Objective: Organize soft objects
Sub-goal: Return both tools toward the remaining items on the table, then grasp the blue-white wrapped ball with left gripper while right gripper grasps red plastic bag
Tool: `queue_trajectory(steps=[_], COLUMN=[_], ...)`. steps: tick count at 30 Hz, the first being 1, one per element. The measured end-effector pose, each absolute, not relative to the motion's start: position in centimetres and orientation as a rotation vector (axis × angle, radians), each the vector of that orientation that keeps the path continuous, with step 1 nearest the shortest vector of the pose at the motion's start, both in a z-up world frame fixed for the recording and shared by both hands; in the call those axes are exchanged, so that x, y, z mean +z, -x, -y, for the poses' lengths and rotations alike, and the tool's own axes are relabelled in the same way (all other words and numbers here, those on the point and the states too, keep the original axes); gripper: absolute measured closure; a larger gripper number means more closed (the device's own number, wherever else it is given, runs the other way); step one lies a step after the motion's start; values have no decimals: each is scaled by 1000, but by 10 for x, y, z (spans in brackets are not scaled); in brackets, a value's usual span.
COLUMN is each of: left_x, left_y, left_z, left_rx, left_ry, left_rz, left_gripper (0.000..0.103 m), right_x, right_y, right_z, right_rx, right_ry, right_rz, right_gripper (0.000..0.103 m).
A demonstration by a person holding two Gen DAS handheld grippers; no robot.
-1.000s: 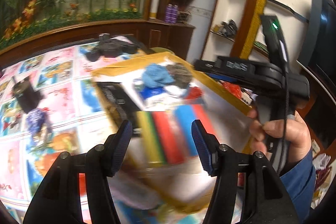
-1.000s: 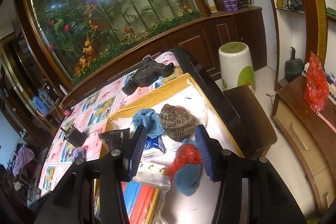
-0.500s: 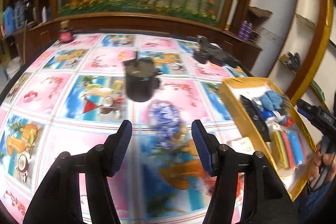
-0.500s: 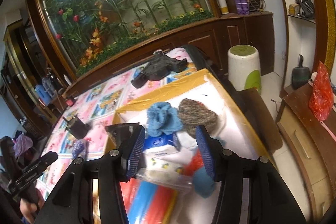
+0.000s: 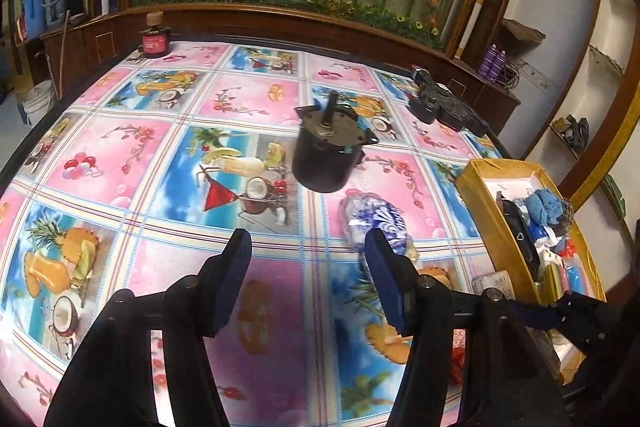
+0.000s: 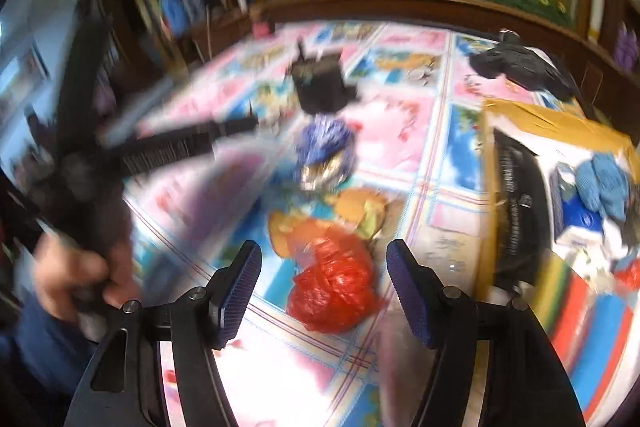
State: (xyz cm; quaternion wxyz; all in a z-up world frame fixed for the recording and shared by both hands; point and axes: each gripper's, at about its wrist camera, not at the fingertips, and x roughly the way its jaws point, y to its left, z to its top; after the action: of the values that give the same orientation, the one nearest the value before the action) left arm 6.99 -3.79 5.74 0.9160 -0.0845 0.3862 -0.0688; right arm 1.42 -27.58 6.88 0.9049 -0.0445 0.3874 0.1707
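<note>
A blue-and-white soft bundle (image 5: 372, 223) lies on the patterned tablecloth, just ahead and right of my open, empty left gripper (image 5: 308, 281). It also shows in the blurred right wrist view (image 6: 326, 143). A crumpled red plastic bag (image 6: 334, 287) lies on the cloth between the fingers of my open, empty right gripper (image 6: 322, 293). The yellow-rimmed box (image 5: 480, 183) at the table's right side holds a blue knit piece (image 5: 542, 205), a tissue pack and coloured sponges (image 6: 584, 311). The left gripper shows in the right wrist view (image 6: 188, 143).
A black motor-like cylinder (image 5: 328, 155) stands mid-table behind the bundle. A dark bottle (image 5: 155, 41) stands at the far left edge, and a black device (image 5: 444, 105) lies at the far right corner. A wooden cabinet and planted wall run behind the table.
Both grippers have swung left from the box toward the table's middle. The left has come closer to the bundle and the right now hangs over the red bag. Both stay open.
</note>
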Motion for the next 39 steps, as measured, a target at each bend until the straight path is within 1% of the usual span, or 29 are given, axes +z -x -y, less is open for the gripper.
queue_trajectory(steps=[4,6,7,8,9,11,15,18,19,23,25,26,27,28,29,30,36,39], left_x=[55,54,55,55,54,53,50,43,40,29,20,19,20,20,21,22,37,46], left_y=[-72,-72,-72,-72,-72,-73,-78,-87,-90,-102,-113,-113,-113,-111,-109,-107,-86,-79], left_z=[34,37,38,40,43,45,52,71,82,108,112,112,112,110,107,104,86,92], left_rx=[-147,-161,-169,-176,-182,-189,-219,-248,-258,-192,-183,-191,-187,-190,-205,-210,-214,-239], left_ry=[184,182,181,177,172,170,201,212,193,102,108,113,98,95,105,110,112,106], left_rz=[-816,-822,-823,-825,-828,-831,-843,-873,-889,-917,-952,-932,-927,-922,-913,-910,-841,-807], left_gripper=[45,45,45,46,45,45,45,40,40,39,39,39,41,52,59,63,63,63], right_x=[56,52,49,46,43,43,69,82,84,83,79,78,77,75,74,79,78,80], right_y=[-33,-40,-43,-45,-46,-48,-52,-52,-51,-47,-45,-43,-43,-44,-45,-38,-40,-39], right_z=[258,252,248,242,238,232,262,289,295,305,308,310,311,312,314,322,318,317], right_rx=[257,251,259,264,273,309,303,277,279,316,339,345,351,353,343,337,311,299], right_ry=[227,260,275,296,314,301,142,20,-9,-89,-114,-122,-122,-114,-108,-107,-93,-88], right_rz=[-867,-890,-902,-909,-912,-891,-722,-635,-612,-577,-571,-567,-566,-568,-568,-569,-603,-599], right_gripper=[36,38,43,64,69,70,70,69,69,69,69,68,68,68,68,68,68,68])
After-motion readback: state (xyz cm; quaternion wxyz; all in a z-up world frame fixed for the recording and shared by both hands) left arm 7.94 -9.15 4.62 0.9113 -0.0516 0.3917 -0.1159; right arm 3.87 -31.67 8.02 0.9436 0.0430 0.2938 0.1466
